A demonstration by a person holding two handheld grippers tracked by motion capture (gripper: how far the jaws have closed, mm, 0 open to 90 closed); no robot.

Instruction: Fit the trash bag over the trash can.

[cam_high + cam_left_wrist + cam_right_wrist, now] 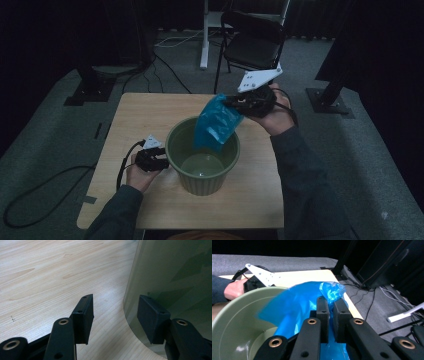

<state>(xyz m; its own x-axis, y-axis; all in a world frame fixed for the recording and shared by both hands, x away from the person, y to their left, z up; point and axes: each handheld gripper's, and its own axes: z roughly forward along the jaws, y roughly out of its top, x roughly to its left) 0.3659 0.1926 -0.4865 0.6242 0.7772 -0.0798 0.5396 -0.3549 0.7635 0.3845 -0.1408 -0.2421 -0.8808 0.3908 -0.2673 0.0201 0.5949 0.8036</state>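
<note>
A green ribbed bin (202, 184) stands in the middle of the small wooden table (145, 110). Above its far right rim hangs a blue plastic bag (216, 121), its lower end dipping inside the bin. My right gripper (234, 103) is shut on the bag's top corner; in the right gripper view the jaws (331, 312) pinch the blue bag (297, 305) over the bin (234, 322). My left gripper (162, 161) rests low by the bin's left wall. Its jaws (116, 320) stand open, one against the green wall (175, 272), with bare table (50, 277) between them.
A black chair (252, 42) and a white stand leg (204, 40) lie beyond the table's far edge. Black stand feet (90, 87) (330, 97) flank the table on the grey carpet. A cable (45, 195) loops on the floor at the left.
</note>
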